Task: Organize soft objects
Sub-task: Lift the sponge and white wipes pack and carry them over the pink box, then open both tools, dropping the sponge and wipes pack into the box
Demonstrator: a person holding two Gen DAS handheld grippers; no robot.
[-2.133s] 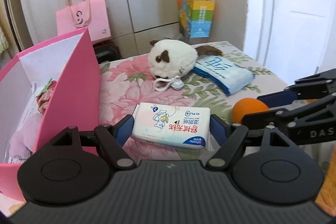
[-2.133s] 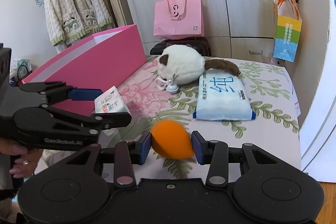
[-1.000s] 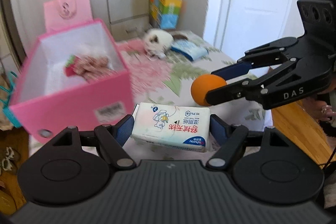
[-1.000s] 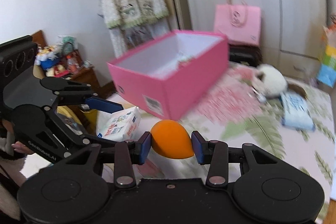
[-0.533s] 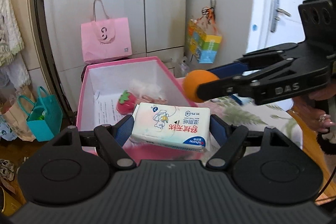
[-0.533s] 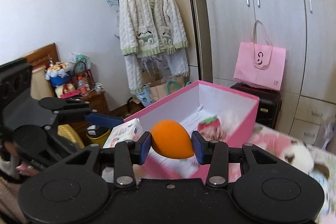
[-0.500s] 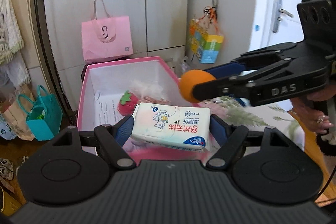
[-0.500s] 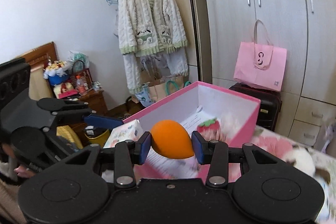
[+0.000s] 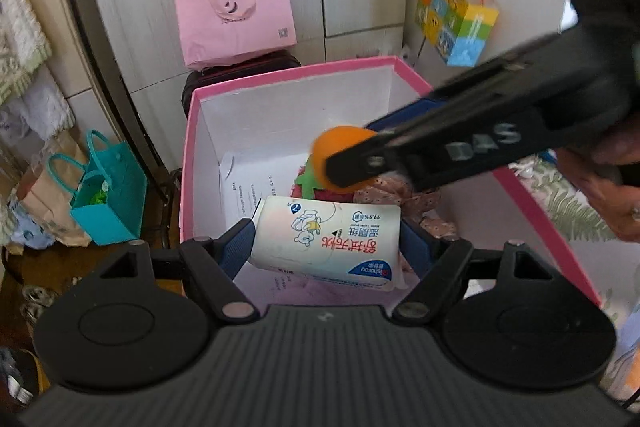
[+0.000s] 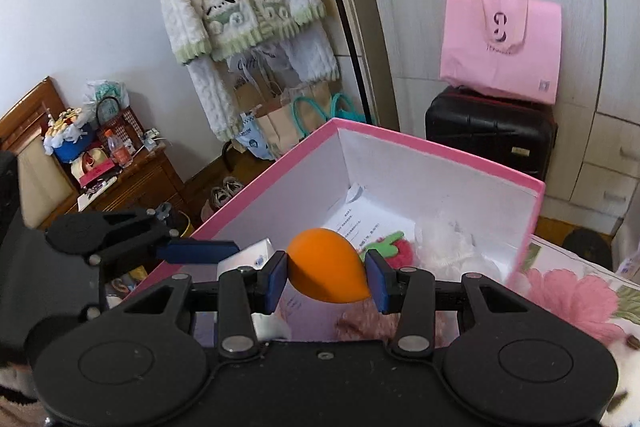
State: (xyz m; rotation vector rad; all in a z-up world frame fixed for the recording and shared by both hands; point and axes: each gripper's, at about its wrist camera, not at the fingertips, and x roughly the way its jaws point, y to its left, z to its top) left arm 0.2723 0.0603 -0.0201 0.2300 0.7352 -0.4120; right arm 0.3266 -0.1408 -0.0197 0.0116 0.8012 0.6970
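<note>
My left gripper (image 9: 326, 241) is shut on a white pack of wet wipes (image 9: 326, 237), held over the near end of the open pink box (image 9: 288, 71). Across the box from the right reaches my right gripper (image 10: 326, 275), shut on an orange egg-shaped sponge (image 10: 326, 265), which also shows as an orange sponge (image 9: 340, 147) in the left wrist view. Inside the box lie a strawberry plush (image 10: 394, 251), a white fluffy item (image 10: 448, 239), a dotted pink cloth (image 9: 400, 187) and a printed sheet (image 10: 356, 219). The left gripper (image 10: 200, 251) appears at the box's left wall.
A pink paper bag (image 9: 234, 13) sits on a black suitcase (image 10: 490, 127) behind the box. Teal bags (image 9: 108, 195) stand on the floor at left. A colourful bag (image 9: 456, 23) hangs on the wall. The floral bedspread (image 10: 572, 291) lies right of the box. A hand (image 9: 604, 187) holds the right gripper.
Both grippers have carried their loads from over the bed to above the pink box. The box now fills the middle of both views, and the sponge hangs over its inside.
</note>
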